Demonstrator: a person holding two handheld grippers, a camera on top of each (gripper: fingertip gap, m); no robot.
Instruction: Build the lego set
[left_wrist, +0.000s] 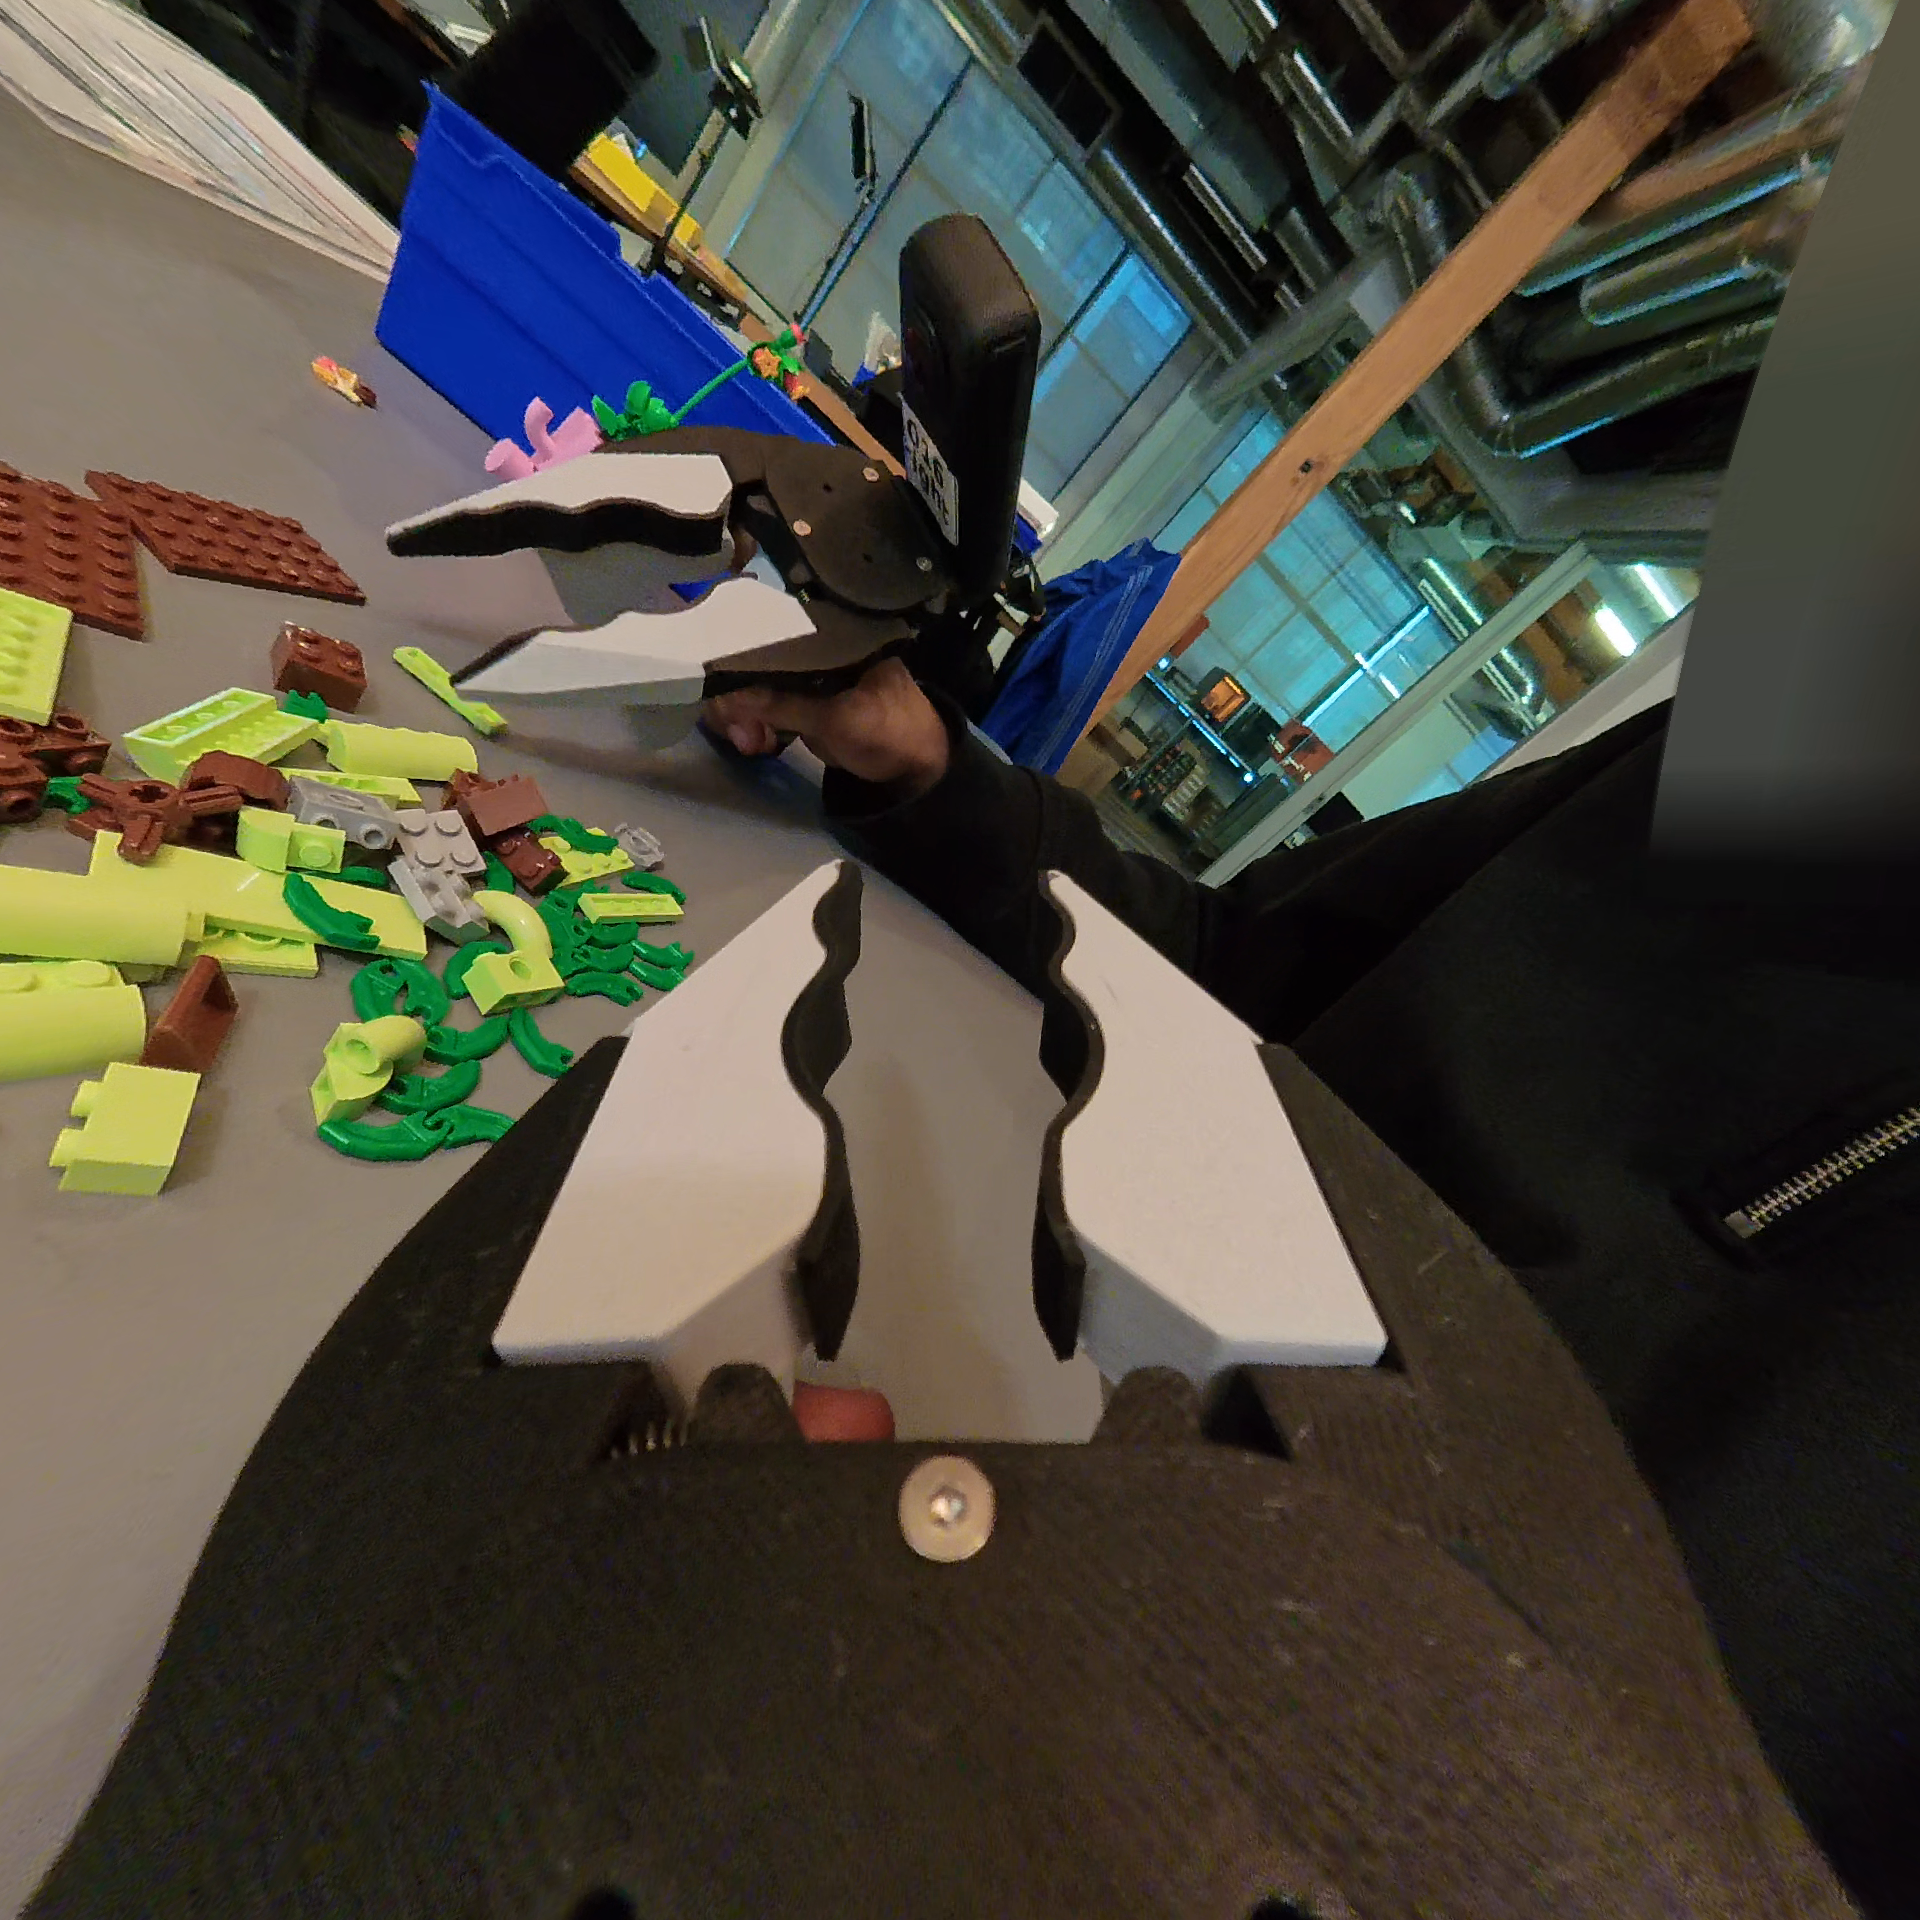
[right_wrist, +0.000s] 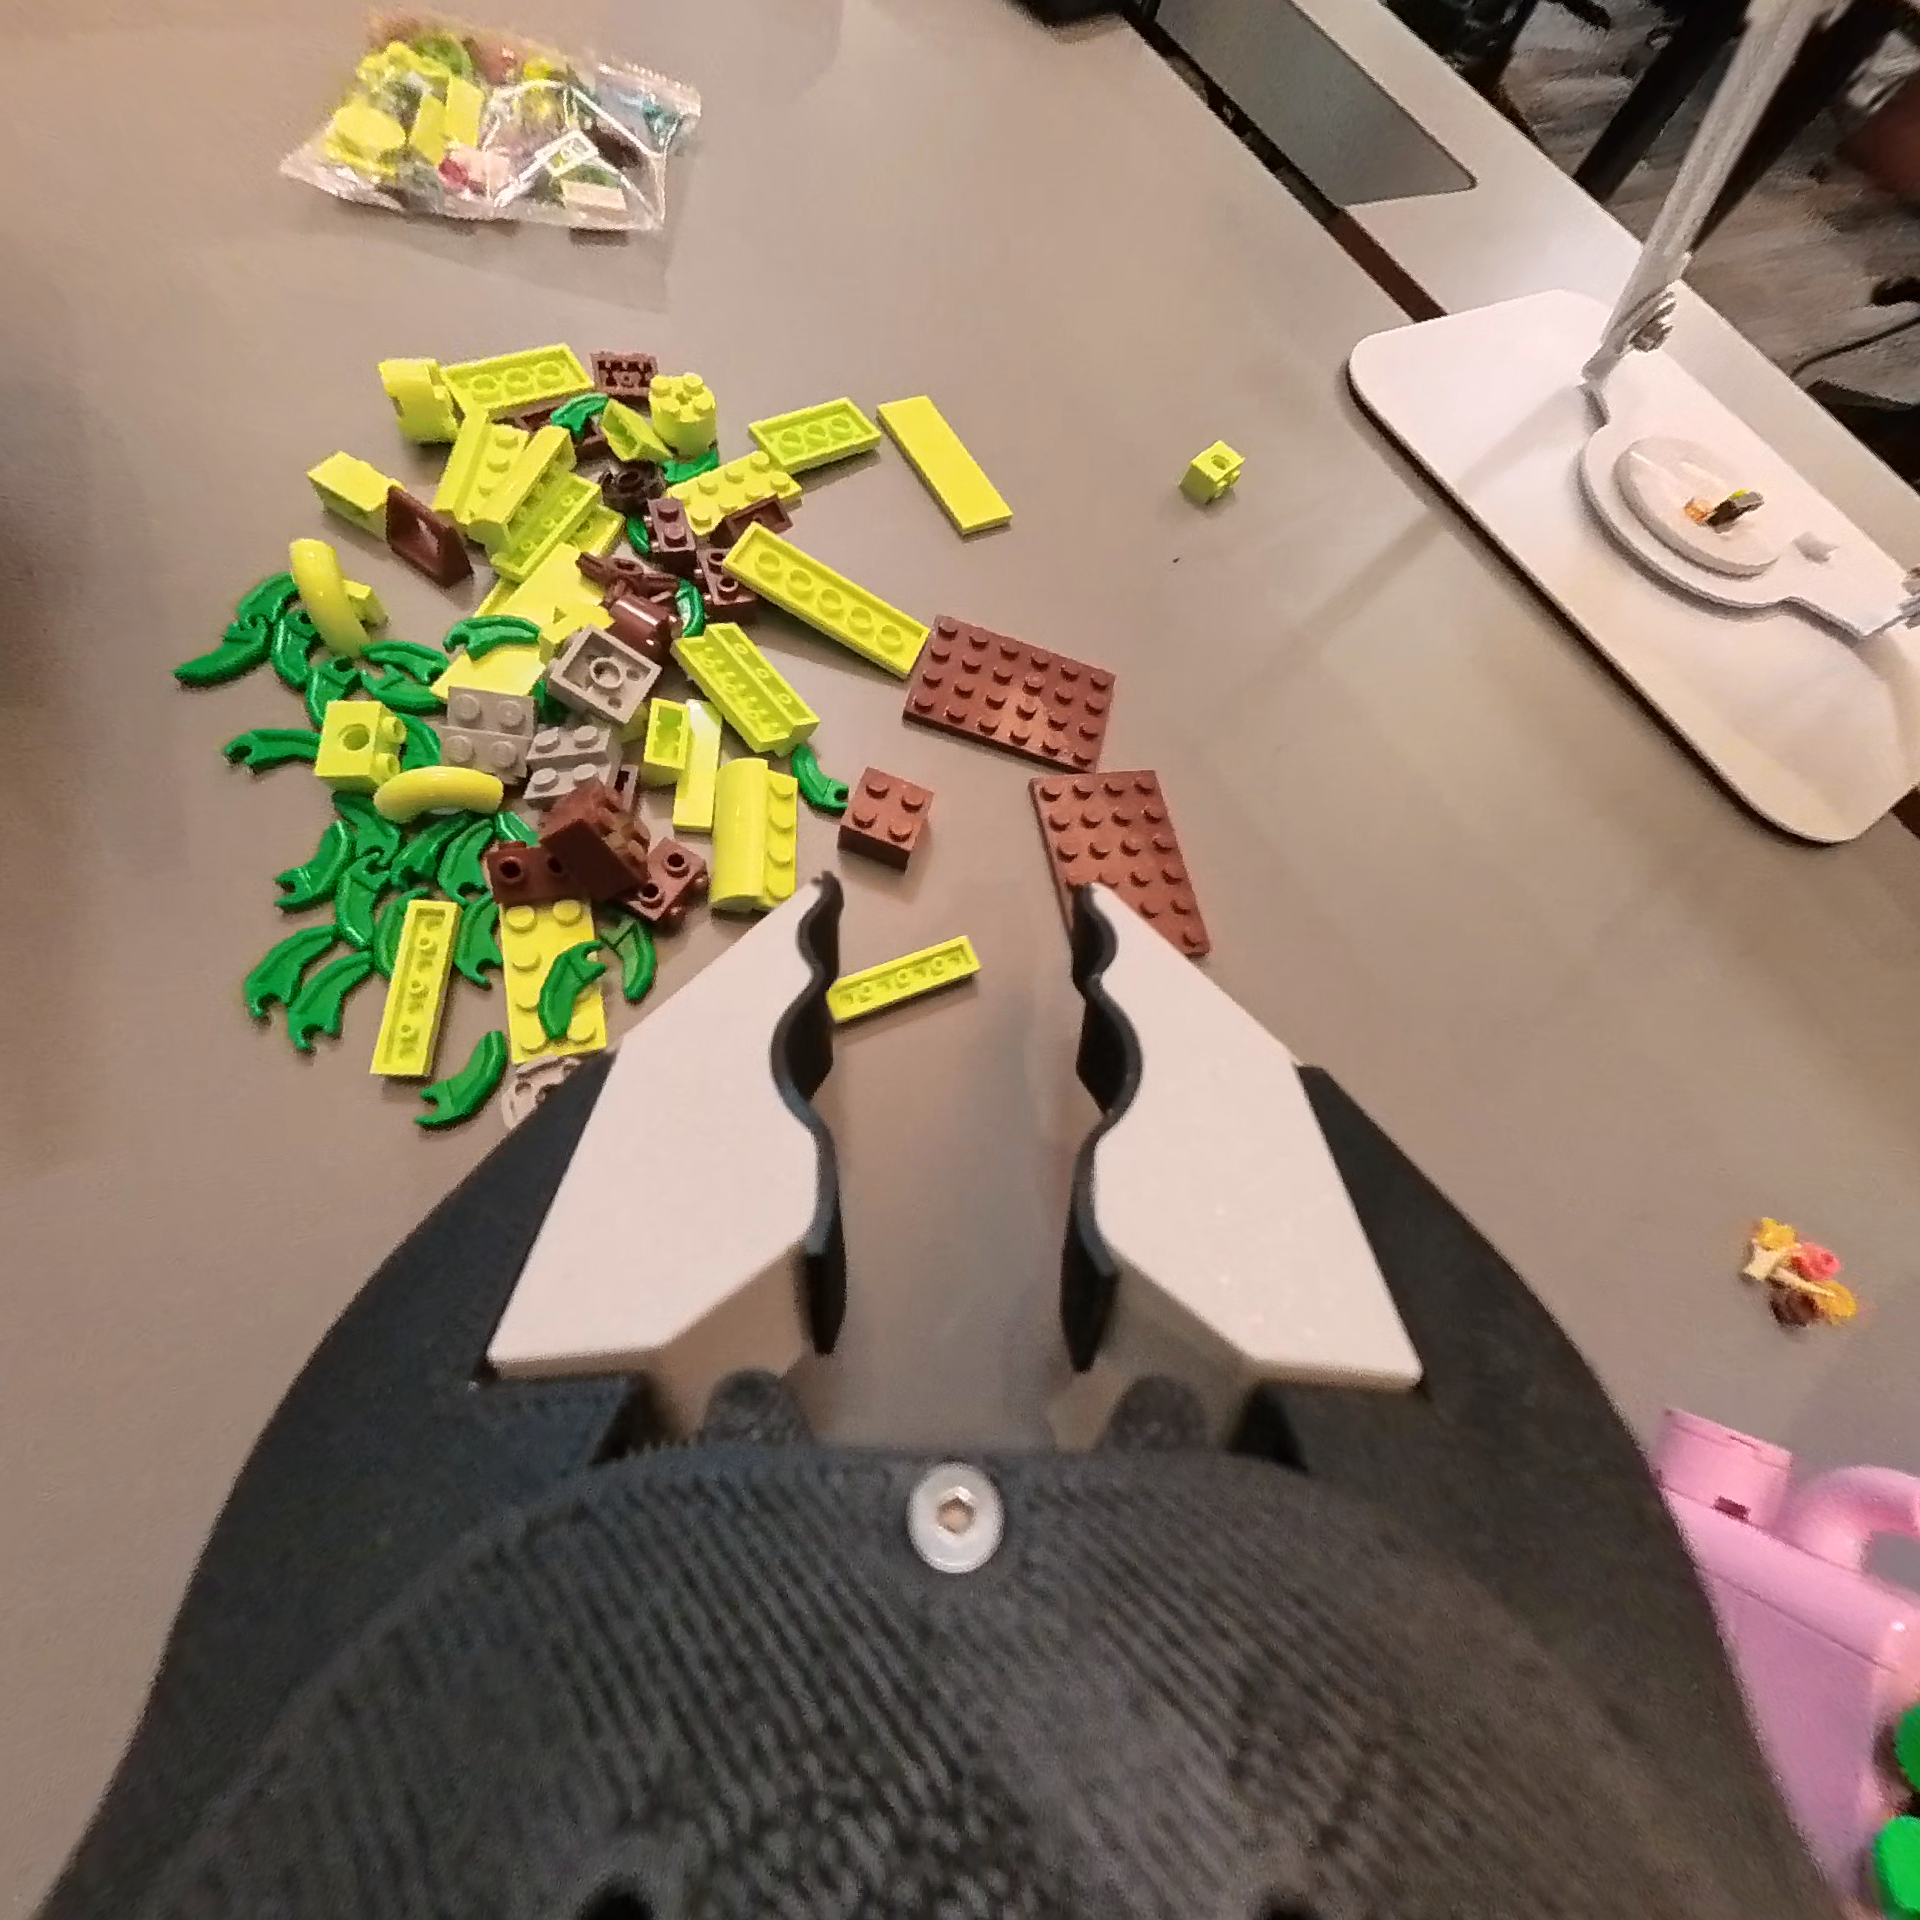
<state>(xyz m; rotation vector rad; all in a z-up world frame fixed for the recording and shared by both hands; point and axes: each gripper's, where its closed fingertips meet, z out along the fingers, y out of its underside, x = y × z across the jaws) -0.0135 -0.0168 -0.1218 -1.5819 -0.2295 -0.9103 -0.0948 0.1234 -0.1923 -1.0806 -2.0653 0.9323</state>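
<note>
A pile of loose lime, green, brown and grey lego pieces (right_wrist: 582, 675) lies on the grey table (right_wrist: 1143, 364); it also shows in the left wrist view (left_wrist: 312, 883). Two brown plates (right_wrist: 1013, 691) (right_wrist: 1122, 857) and a brown 2x2 brick (right_wrist: 885, 812) lie at its right side. A thin lime strip (right_wrist: 904, 979) lies between my right gripper's fingertips. My right gripper (right_wrist: 956, 904) is open and empty, just above the table; it also shows in the left wrist view (left_wrist: 426, 608). My left gripper (left_wrist: 951, 883) is open and empty, beside the pile.
A clear bag of pieces (right_wrist: 488, 125) lies at the far side. A white stand base (right_wrist: 1621, 582) is at the right. A lone lime cube (right_wrist: 1212, 473), a small orange cluster (right_wrist: 1797, 1283), a pink build (right_wrist: 1787, 1621) and a blue bin (left_wrist: 540, 281) are around. Between my right fingertips and the lone lime cube (right_wrist: 1212, 473) there is roughly 15 centimetres.
</note>
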